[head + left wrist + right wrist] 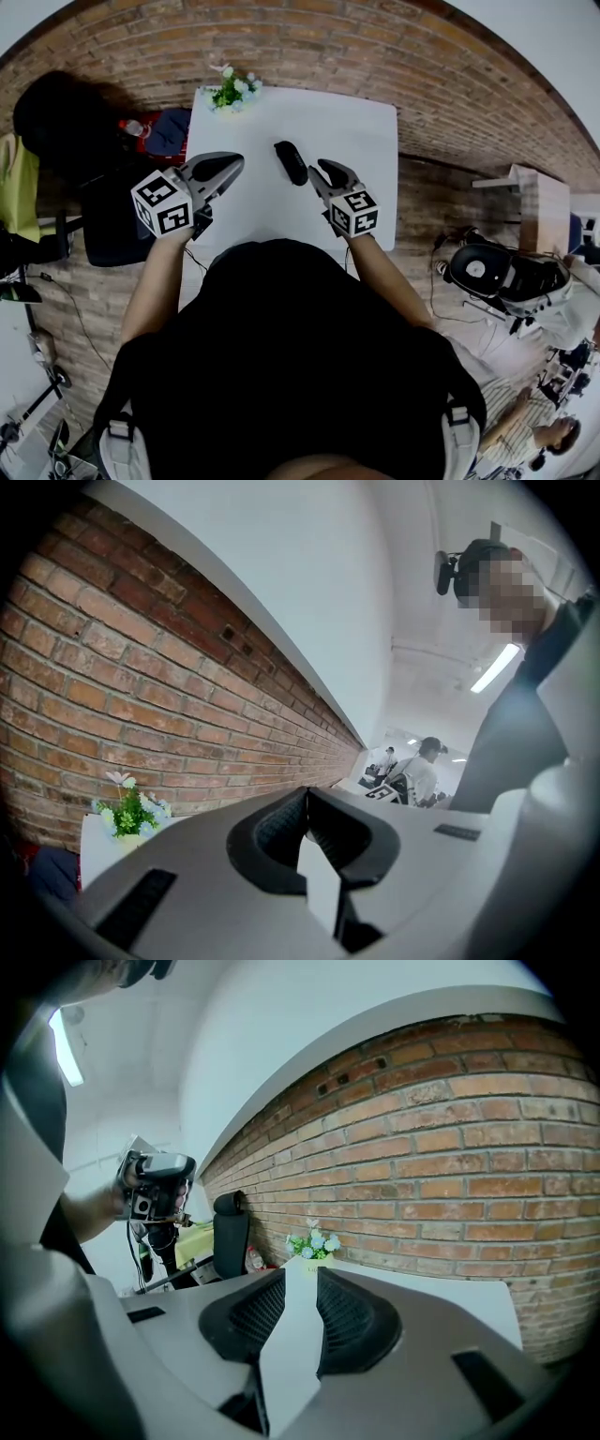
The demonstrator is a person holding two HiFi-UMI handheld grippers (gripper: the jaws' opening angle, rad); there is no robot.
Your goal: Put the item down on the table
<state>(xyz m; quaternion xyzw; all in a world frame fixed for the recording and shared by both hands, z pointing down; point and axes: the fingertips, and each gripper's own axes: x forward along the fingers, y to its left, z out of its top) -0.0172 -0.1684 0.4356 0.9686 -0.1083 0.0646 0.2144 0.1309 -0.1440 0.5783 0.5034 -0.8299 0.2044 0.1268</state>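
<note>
The dark oblong item [291, 161], perhaps a case, lies on the white table [361, 131], just ahead of the right gripper [322, 170], whose jaws stand narrowly apart with nothing between; the left gripper [234, 165] hovers nearby, jaws pressed together, empty

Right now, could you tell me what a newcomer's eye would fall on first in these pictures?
Probably the two grey grippers with black-and-white marker cubes, the left gripper and the right gripper, held over the near part of the white table. Between them a dark oblong item lies on the tabletop, and a small bunch of flowers stands at the far edge.
</note>
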